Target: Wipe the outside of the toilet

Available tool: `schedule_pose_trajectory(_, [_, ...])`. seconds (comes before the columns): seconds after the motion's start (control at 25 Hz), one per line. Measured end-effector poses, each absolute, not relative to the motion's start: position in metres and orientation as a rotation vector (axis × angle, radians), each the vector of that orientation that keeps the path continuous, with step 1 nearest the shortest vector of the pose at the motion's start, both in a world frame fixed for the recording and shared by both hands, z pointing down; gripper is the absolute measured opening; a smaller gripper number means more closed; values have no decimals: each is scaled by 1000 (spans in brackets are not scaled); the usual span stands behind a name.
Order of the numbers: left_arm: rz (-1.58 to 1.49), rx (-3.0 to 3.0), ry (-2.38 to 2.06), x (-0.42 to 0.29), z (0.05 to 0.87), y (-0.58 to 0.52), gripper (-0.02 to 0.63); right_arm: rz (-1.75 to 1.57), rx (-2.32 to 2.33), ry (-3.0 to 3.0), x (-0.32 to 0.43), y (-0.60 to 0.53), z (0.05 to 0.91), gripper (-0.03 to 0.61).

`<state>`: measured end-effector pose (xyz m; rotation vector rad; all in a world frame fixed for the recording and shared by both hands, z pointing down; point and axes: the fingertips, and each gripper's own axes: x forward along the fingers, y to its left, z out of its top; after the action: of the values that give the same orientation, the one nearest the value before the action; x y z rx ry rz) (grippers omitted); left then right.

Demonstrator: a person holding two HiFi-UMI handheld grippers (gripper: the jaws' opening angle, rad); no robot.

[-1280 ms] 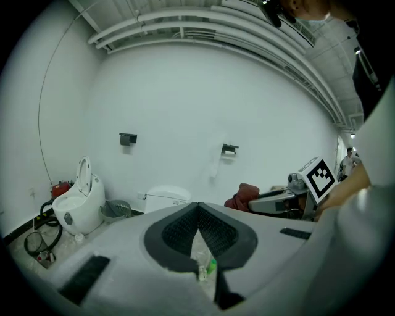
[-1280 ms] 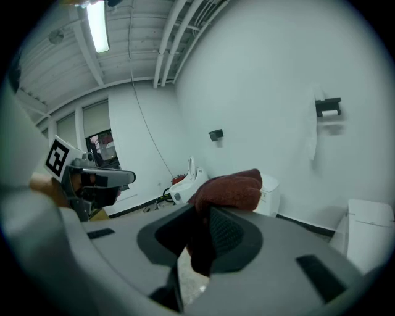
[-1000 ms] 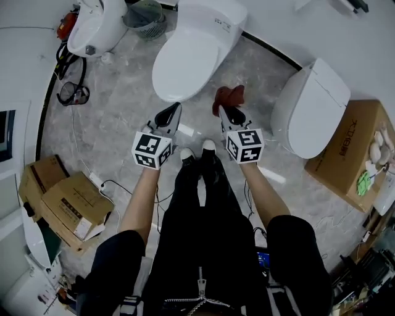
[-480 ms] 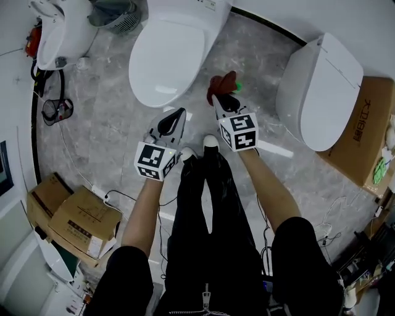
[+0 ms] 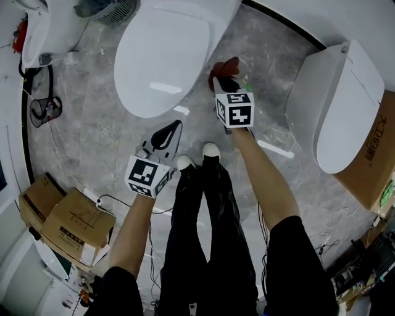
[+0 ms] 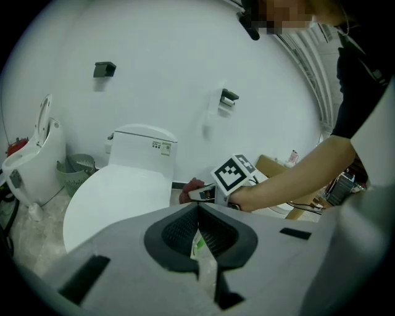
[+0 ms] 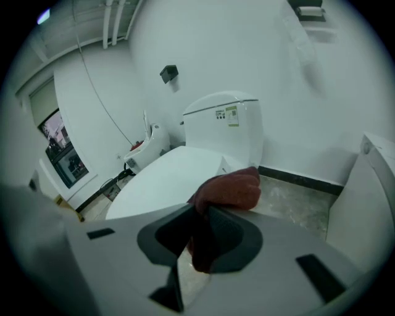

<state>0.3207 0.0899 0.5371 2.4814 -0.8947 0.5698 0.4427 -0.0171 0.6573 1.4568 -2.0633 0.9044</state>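
Standing at white toilet (image 5: 162,58), lid down; dark red cloth (image 5: 223,69) pinched in right gripper (image 5: 227,86).

Right gripper (image 7: 200,213) jaws clamped on the cloth (image 7: 229,188), bunched end poking past the tips; held just beside the bowl's right flank, over grey marble floor (image 5: 99,133); contact with the porcelain not clear from any view; left gripper (image 5: 165,134) lower and nearer the feet, off the bowl's front edge, jaws pressed together at the tips with nothing between them (image 6: 199,207); toilet (image 6: 117,197) straight ahead of it, tank against the wall; second white toilet (image 5: 345,105) well apart at right; cardboard boxes (image 5: 68,213) at lower left; mesh wastebasket (image 5: 108,9) at top left beside the tank.
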Motion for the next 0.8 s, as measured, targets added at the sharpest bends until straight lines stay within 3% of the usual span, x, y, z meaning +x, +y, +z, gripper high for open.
schedule_pose_trajectory(0.52, [610, 2502, -836, 321, 599, 88, 0, 975, 1569, -1978, 479, -105, 772, 69])
schedule_pose_trajectory(0.8, [624, 2440, -871, 303, 620, 77, 0, 1079, 1515, -2010, 463, -117, 802, 67])
